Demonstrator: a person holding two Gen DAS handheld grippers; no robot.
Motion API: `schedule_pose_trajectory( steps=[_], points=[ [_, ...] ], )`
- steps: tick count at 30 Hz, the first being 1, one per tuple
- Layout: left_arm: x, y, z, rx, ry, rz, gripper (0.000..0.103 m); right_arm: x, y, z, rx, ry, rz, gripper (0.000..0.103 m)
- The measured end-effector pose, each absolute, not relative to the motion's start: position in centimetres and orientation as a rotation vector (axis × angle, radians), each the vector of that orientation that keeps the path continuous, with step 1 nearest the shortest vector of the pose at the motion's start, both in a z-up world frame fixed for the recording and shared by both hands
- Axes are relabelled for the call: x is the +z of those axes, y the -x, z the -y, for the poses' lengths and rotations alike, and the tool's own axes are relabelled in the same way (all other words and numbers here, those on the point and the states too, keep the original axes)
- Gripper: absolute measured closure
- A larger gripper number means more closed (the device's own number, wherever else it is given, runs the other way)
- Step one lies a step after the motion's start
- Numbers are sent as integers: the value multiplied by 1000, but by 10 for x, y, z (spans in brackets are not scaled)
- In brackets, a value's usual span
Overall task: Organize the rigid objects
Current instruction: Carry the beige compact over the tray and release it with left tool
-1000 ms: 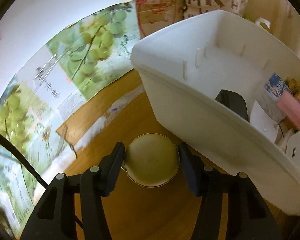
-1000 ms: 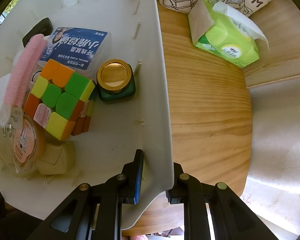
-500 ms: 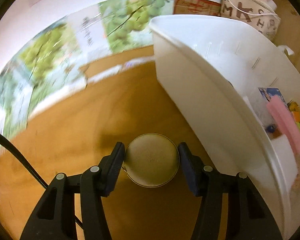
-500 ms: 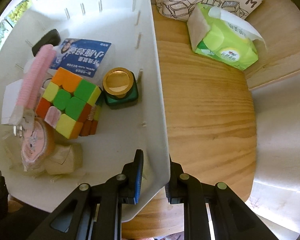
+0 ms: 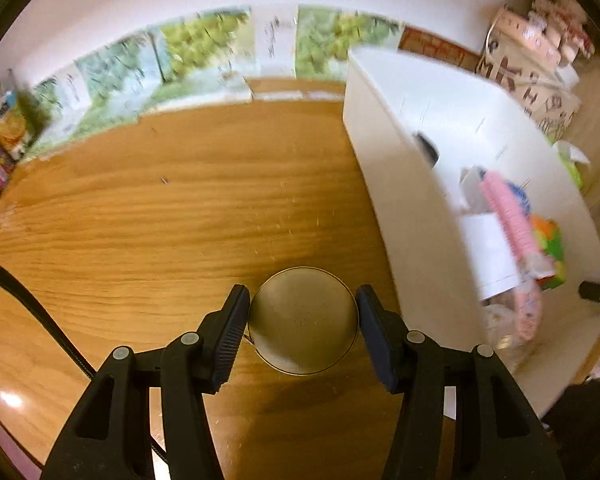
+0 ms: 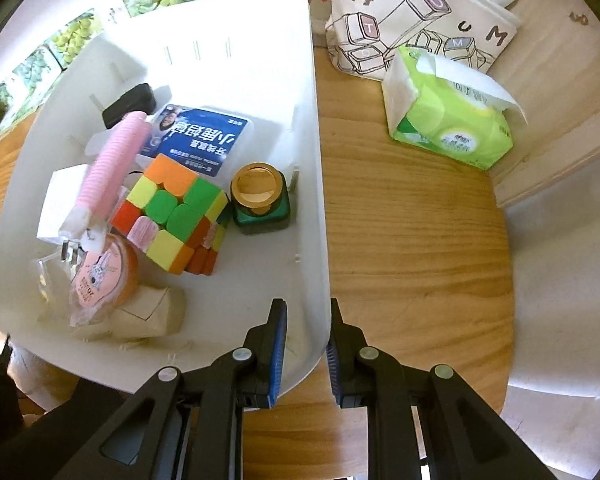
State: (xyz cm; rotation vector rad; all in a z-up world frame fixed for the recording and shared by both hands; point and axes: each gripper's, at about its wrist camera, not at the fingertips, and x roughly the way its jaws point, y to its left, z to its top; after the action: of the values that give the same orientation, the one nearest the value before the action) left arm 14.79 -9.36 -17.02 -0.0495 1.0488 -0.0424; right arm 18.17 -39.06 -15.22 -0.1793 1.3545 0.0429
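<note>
A round dull-gold tin (image 5: 303,320) sits between the pads of my left gripper (image 5: 302,334), which is shut on it above the wooden tabletop (image 5: 180,220). The white bin (image 5: 412,184) stands to its right. In the right wrist view my right gripper (image 6: 306,344) is shut on the near right wall of the white bin (image 6: 318,184). Inside lie a colourful puzzle cube (image 6: 168,216), a green jar with a gold lid (image 6: 260,200), a blue floss box (image 6: 204,140), a pink ribbed roller (image 6: 112,168), a black item (image 6: 130,106), a round pink-orange pack (image 6: 100,276) and a beige box (image 6: 152,312).
A green tissue pack (image 6: 448,120) and a printed tote bag (image 6: 420,20) lie on the wood right of the bin. Grape posters (image 5: 204,48) line the back wall. Snack packets (image 5: 4,136) sit at the table's far left edge.
The left gripper has swung and rolled with the tin; the bin now sits further right and more tabletop shows. The right view has pulled back slightly, its grip on the bin wall unchanged.
</note>
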Motion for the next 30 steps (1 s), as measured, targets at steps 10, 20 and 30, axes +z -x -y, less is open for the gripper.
schedule_pose_trajectory(
  steps=[10,20,30],
  points=[
    [-115,-148,123,-107,-25,-970,44,-140,-174,403,76,102,-1276,76],
    [-106,-166,164,-195,-46,-1030,44,-114,-157,388,58,91,-1178,50],
    [-106,-161,182,-384,-11,-1056,44,-75,-118,348,16,36,-1005,25]
  ],
)
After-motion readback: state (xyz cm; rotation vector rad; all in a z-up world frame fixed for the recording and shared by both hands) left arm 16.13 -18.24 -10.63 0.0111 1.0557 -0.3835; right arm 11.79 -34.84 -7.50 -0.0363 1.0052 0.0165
